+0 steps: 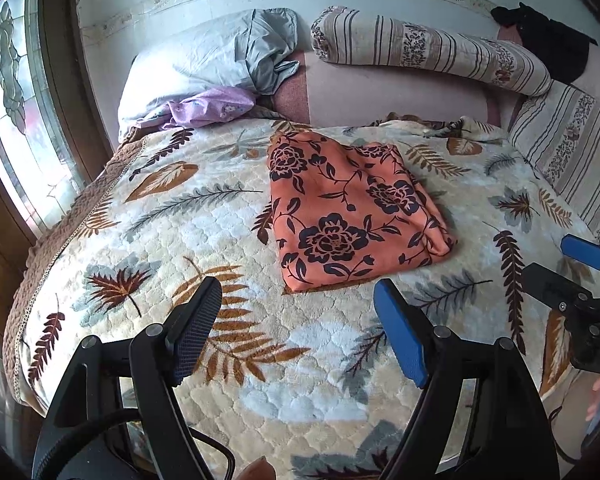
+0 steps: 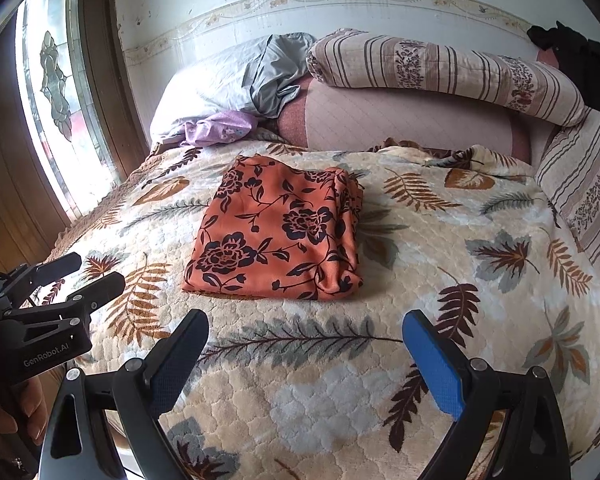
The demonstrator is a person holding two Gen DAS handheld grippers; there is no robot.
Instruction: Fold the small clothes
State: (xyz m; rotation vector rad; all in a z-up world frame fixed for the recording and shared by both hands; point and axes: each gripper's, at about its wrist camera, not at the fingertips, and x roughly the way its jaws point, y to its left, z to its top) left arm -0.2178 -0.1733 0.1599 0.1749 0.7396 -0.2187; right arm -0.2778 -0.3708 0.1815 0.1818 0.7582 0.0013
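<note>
One garment (image 2: 276, 236), orange with dark flowers, lies folded into a compact stack at the middle of the bed (image 2: 340, 380), apart from both tools. Judged light, soft and probably slippery; layers may slide, so grip is best taken at a corner of the near edge, pinching all layers. Left tool (image 1: 298, 328) and right tool (image 2: 306, 360) stand spread, holding nothing. Plush leaf-print blanket gives underfoot; pillows (image 2: 220, 88) against tiled wall, stained-glass window (image 2: 56, 92) at left.
</note>
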